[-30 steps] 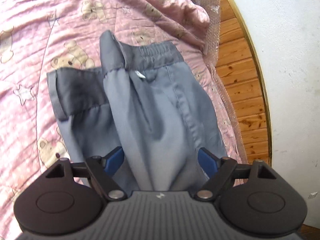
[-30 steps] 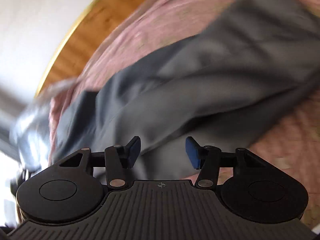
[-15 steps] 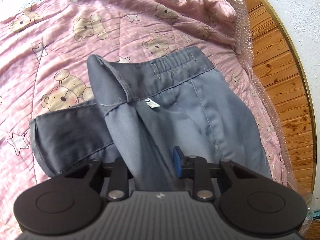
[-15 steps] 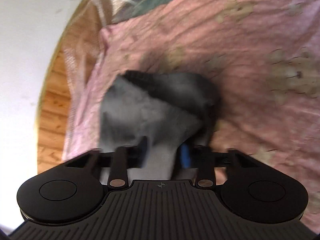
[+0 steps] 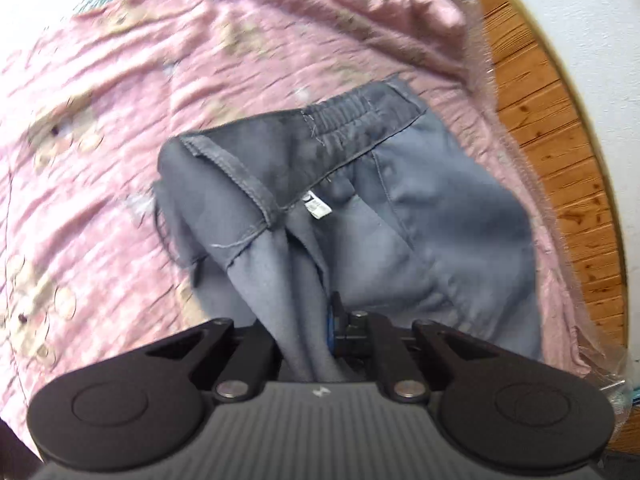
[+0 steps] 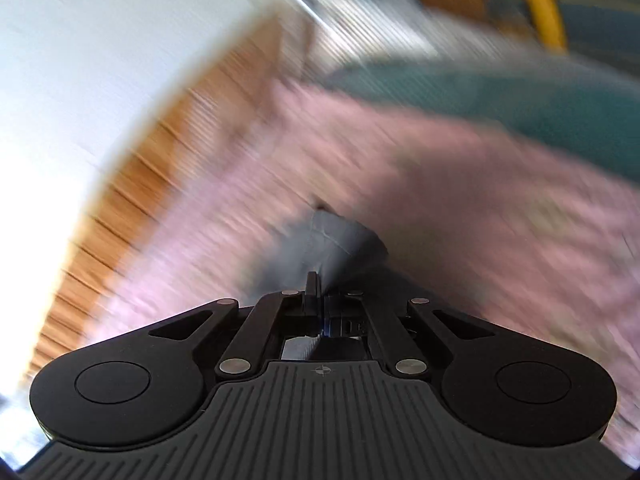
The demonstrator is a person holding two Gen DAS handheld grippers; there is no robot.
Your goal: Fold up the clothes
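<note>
a: grey shorts lie at frame centre on the pink quilt, bunched at the bottom edge where the left gripper is clenched on a fold of them.

b: and the right gripper?

a: clamped on grey cloth too, low centre in its blurred view.

b: farther up?

a: the waistband with a white label below it, then wooden floor at the right edge.

Grey shorts on pink bedspread.
Tan bear print on bedspread; white label; black grippers, blue pads.
</note>
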